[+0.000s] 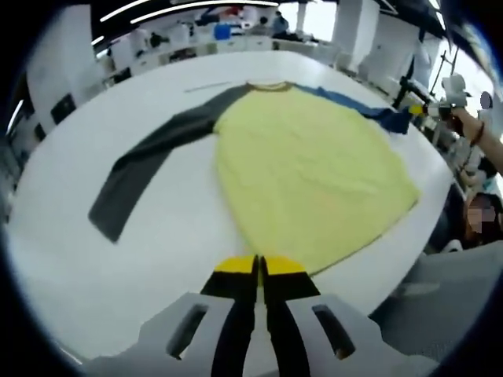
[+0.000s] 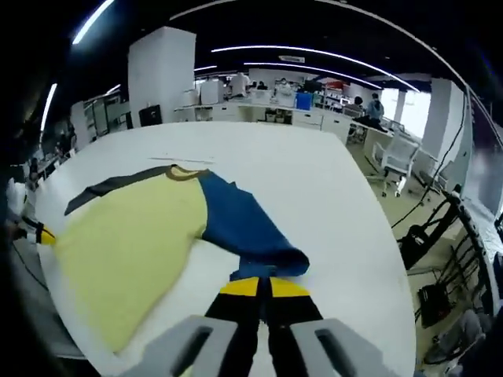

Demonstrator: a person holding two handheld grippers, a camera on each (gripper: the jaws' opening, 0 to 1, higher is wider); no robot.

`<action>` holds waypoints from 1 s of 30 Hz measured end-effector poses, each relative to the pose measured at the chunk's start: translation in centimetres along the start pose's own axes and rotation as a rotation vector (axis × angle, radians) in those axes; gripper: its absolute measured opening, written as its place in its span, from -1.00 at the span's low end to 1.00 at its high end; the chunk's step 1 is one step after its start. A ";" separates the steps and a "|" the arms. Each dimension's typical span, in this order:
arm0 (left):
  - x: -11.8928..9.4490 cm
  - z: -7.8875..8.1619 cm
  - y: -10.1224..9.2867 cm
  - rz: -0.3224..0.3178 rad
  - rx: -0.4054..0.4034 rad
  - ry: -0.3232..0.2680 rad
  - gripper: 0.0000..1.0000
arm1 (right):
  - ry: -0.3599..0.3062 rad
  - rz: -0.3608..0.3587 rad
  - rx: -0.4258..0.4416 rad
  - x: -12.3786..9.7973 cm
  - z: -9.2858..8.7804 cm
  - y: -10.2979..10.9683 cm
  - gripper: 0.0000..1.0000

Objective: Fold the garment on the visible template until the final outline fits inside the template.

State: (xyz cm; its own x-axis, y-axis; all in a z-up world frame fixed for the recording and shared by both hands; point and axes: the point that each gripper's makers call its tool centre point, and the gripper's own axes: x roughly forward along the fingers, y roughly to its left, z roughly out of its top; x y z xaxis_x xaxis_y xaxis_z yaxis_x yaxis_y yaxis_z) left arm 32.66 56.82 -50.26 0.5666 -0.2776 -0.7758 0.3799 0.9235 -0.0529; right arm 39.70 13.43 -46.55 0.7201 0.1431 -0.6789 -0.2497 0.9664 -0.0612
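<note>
A yellow long-sleeved cloth shirt point(image 1: 310, 177) lies flat on the white tabletop point(image 1: 157, 259), its grey sleeve point(image 1: 149, 161) stretched out to one side and its blue sleeve point(image 2: 244, 224) to the other. The left tool point(image 1: 258, 267) hovers just beside the shirt's hem, jaws pressed together on nothing. The right tool point(image 2: 263, 287) has its jaws together at the blue cuff; whether they pinch it I cannot tell.

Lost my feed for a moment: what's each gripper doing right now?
Left gripper: shut, jaws together at the yellow hem of the shirt; a pinch cannot be told.
Right gripper: shut at the blue sleeve cuff; grip cannot be told.
</note>
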 end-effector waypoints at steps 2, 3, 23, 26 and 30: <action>0.0 0.1 0.0 0.000 -0.002 -0.004 -1.00 | 0.003 0.008 -0.002 0.2 -0.8 0.9 -1.00; 0.1 0.1 0.0 -0.001 -0.001 -0.005 -1.00 | 0.015 0.036 0.006 0.4 -1.4 1.7 -1.00; 0.1 0.4 -0.2 -0.021 -0.023 -0.030 -1.00 | -0.035 0.259 -0.012 1.4 -1.2 8.9 -1.00; 0.1 0.4 -0.2 -0.022 -0.022 -0.031 -1.00 | -0.100 0.254 0.043 1.1 0.8 9.0 -1.00; 0.1 0.3 -0.2 -0.025 -0.022 -0.028 -1.00 | -0.154 0.288 0.062 0.6 3.1 10.3 -1.00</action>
State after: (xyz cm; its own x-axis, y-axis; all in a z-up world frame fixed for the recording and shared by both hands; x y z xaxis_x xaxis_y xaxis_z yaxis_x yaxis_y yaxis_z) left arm 32.90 56.53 -50.16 0.5778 -0.3076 -0.7560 0.3783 0.9217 -0.0860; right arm 39.60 24.12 -45.36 0.7162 0.4385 -0.5428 -0.4210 0.8919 0.1651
